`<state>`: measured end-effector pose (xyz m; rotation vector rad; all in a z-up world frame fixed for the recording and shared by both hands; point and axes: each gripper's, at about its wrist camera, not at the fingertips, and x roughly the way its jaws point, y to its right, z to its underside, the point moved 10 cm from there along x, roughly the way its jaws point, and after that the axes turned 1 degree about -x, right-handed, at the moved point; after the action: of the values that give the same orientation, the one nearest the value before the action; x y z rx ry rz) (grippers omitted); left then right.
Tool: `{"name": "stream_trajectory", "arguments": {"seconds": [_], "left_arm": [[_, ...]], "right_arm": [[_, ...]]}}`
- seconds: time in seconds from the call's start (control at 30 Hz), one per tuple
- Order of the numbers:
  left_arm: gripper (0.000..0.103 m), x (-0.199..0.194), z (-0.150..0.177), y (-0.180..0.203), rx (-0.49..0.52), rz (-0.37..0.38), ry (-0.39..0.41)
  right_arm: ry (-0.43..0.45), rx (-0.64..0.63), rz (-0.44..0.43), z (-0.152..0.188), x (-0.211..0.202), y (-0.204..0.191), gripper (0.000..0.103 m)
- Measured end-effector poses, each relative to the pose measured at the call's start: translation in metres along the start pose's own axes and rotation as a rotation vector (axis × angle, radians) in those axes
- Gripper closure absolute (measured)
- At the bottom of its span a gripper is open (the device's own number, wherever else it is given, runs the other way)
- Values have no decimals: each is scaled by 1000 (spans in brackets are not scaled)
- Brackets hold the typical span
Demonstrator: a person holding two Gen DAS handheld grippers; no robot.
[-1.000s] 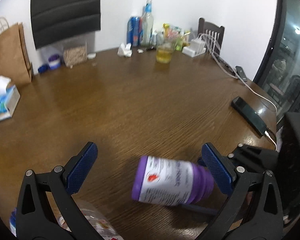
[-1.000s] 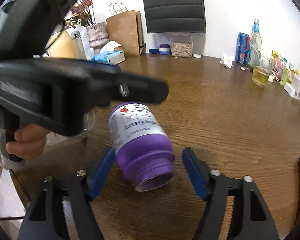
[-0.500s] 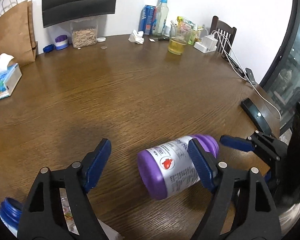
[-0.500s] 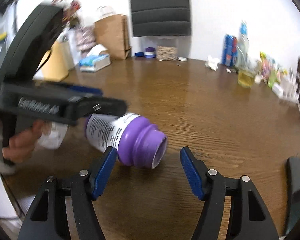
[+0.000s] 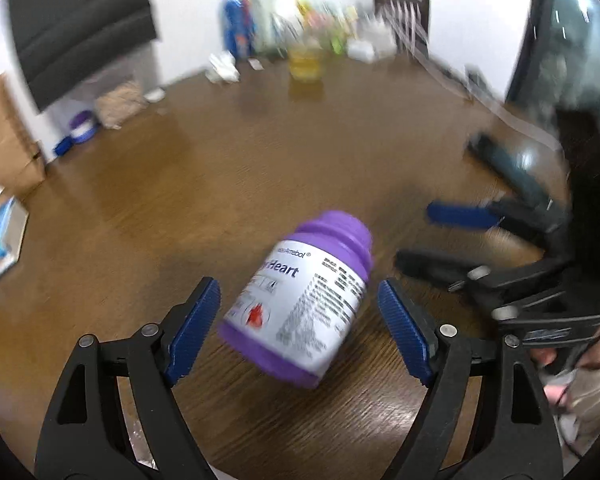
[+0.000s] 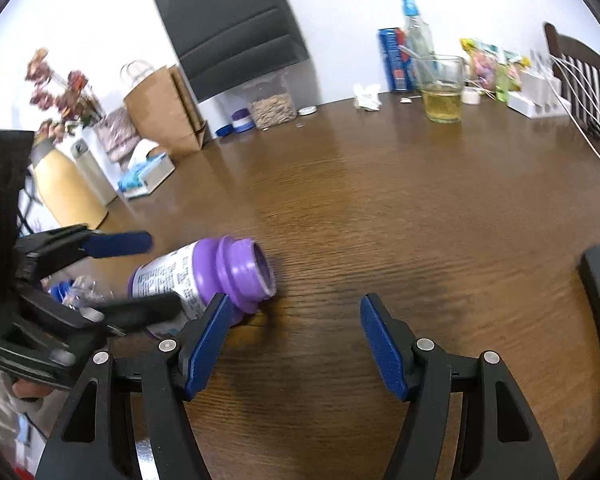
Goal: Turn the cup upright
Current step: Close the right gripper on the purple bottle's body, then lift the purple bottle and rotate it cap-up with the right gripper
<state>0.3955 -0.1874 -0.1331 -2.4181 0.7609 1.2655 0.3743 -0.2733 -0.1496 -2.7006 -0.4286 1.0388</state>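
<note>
The cup is a purple container (image 5: 300, 304) with a white printed label, lying on its side on the wooden table (image 5: 228, 184). In the left wrist view its base points toward me and its open mouth away. My left gripper (image 5: 297, 285) is open and straddles it, with a gap on both sides. In the right wrist view the purple container (image 6: 220, 272) lies at the left, its open mouth facing right, beside my left fingertip (image 6: 220, 308). My right gripper (image 6: 294, 301) is open over bare table. The left gripper (image 6: 164, 271) reaches in from the left there.
A glass of yellow drink (image 6: 442, 92), a can and a bottle stand at the far edge. A paper bag (image 6: 164, 116) and a tissue box (image 6: 148, 172) are far left. A dark phone (image 5: 512, 168) lies right. A clear plastic bottle (image 6: 76, 292) lies near the left gripper.
The container has turned on the table. The left gripper now faces its base and straddles it. The right gripper has shifted right, so the container is outside its left finger.
</note>
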Motion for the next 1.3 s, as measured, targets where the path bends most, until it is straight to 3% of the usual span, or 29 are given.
{"name": "stream_trajectory", "arguments": {"seconds": [0.1,0.23,0.4,0.47,0.73,0.83,0.9,1.0,1.03,1.1,1.3], "left_arm": [[33,19,4,7,69,-26,-78],[37,19,2,12,55,0,-71],[37,-12,-8,5,18,-53,102],[37,-32,-14,-2,12,-90,179],[37,-113,-25,-11,-51,-61,443],[37,-131,-21,-9,-44,-57,501],[37,-141,-16,-6,-32,-13,529],[37,-148,-11,-3,-7,-22,549],[41,-146,-9,-2,1,-35,539],[42,-143,-3,-3,15,-37,517],[39,-143,13,-4,51,-51,483]], "right_arm": [[14,34,-24,4,-11,5,32],[36,41,-12,4,-24,11,32],[145,87,-141,-18,-53,-2,31],[160,85,-199,-28,-60,-15,23],[100,178,-609,-68,-62,-85,20],[39,240,-791,-77,-54,-111,20],[-8,291,-879,-79,-46,-123,20],[-67,304,-858,-73,-31,-132,23],[-75,279,-841,-70,-28,-136,36],[-82,229,-769,-63,-25,-142,36],[-57,161,-700,-63,-30,-141,36]]}}
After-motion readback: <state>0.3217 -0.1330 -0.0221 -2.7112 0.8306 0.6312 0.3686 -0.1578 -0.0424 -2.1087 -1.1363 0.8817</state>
